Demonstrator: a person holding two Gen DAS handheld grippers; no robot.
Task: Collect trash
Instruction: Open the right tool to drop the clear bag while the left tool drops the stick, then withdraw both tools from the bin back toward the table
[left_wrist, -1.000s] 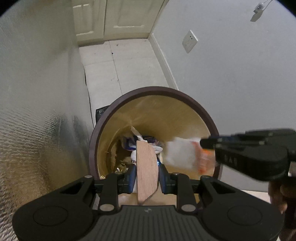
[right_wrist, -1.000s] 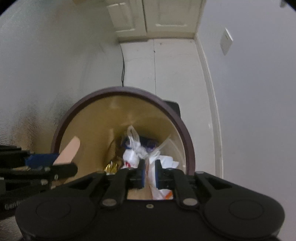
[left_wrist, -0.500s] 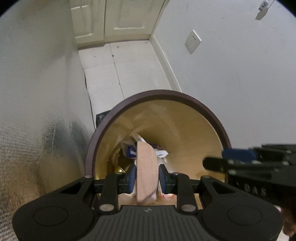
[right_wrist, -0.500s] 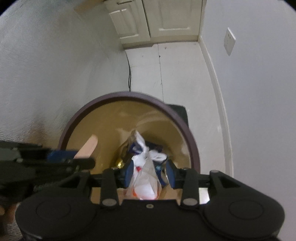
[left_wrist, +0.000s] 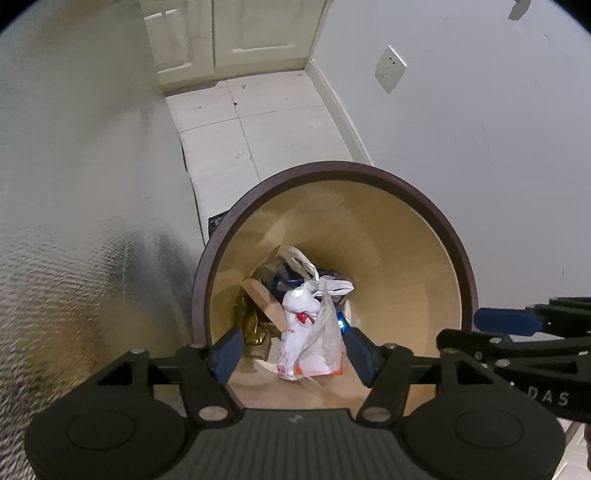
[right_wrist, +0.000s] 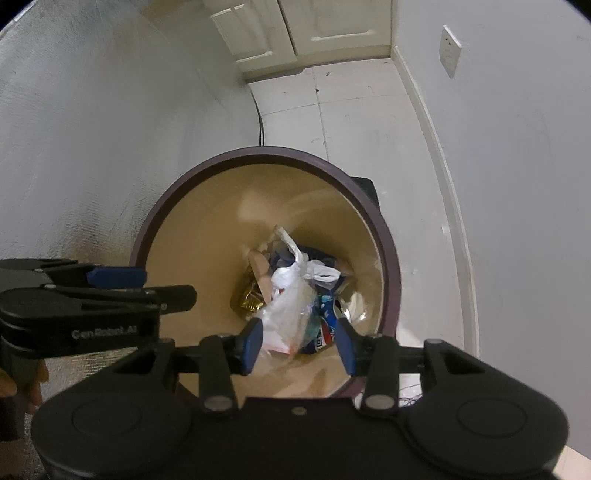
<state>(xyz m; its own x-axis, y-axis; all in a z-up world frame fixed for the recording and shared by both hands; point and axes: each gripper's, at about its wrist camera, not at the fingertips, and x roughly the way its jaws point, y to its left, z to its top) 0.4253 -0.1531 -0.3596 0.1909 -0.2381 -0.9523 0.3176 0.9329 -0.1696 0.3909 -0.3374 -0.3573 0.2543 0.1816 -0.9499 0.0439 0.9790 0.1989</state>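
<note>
A round bin with a dark brown rim (left_wrist: 332, 168) (right_wrist: 266, 151) and a tan inside stands on the floor below both grippers. Inside lie a white plastic bag (left_wrist: 310, 332) (right_wrist: 291, 295), a flat wooden piece (left_wrist: 264, 297) (right_wrist: 260, 271), a gold wrapper (left_wrist: 255, 326) (right_wrist: 249, 299) and a blue packet (right_wrist: 325, 325). My left gripper (left_wrist: 291, 350) is open and empty above the bin. My right gripper (right_wrist: 299, 343) is open and empty above the bin; it also shows at the right edge of the left wrist view (left_wrist: 517, 332).
A silver textured wall (left_wrist: 74, 184) runs close along the bin's left side. A white wall with a socket (left_wrist: 389, 68) is on the right. White tiled floor (left_wrist: 258, 110) leads to cream doors (left_wrist: 240, 29). A black cable (right_wrist: 260, 122) runs down by the bin.
My left gripper opened and the wooden piece dropped into the bin. My right gripper opened and the white bag fell in. Both grippers rose a little.
</note>
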